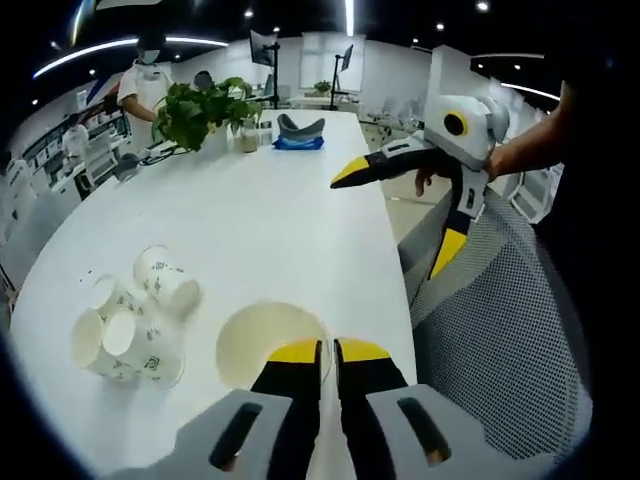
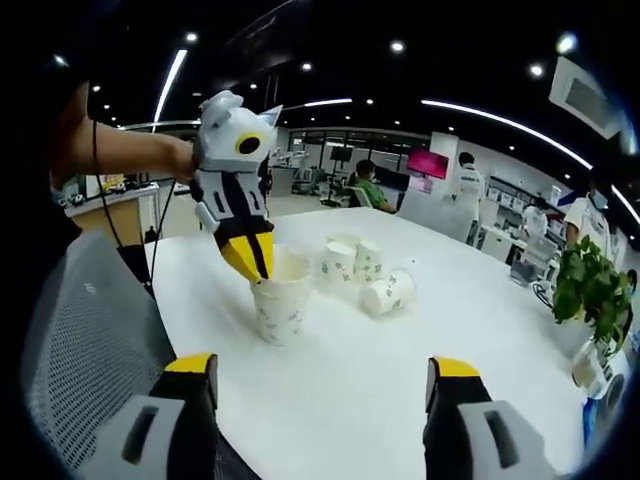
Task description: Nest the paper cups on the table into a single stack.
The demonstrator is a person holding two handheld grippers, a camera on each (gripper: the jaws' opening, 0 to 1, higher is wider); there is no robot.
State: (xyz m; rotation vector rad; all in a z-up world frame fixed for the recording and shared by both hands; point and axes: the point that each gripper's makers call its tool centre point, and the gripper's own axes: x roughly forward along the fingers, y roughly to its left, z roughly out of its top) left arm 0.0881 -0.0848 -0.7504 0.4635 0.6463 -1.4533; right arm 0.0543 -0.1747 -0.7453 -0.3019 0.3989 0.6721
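A white paper cup (image 1: 262, 340) with a green print stands near the table's edge. My left gripper (image 1: 330, 350) is shut on its rim; in the right gripper view it comes down on the same cup (image 2: 280, 305) from above, its yellow tips (image 2: 252, 258) pinching the rim. Several more cups (image 1: 130, 330) sit in a loose cluster farther in, one lying on its side (image 2: 388, 292). My right gripper (image 2: 322, 367) is wide open with nothing between its jaws, held in the air off the table's edge (image 1: 400, 212).
The white table (image 1: 260, 210) runs long, with a potted plant (image 1: 205, 110) and a blue-grey item (image 1: 300, 130) at its far end. A grey mesh chair (image 1: 500, 330) stands by the table's edge. People sit and stand in the background.
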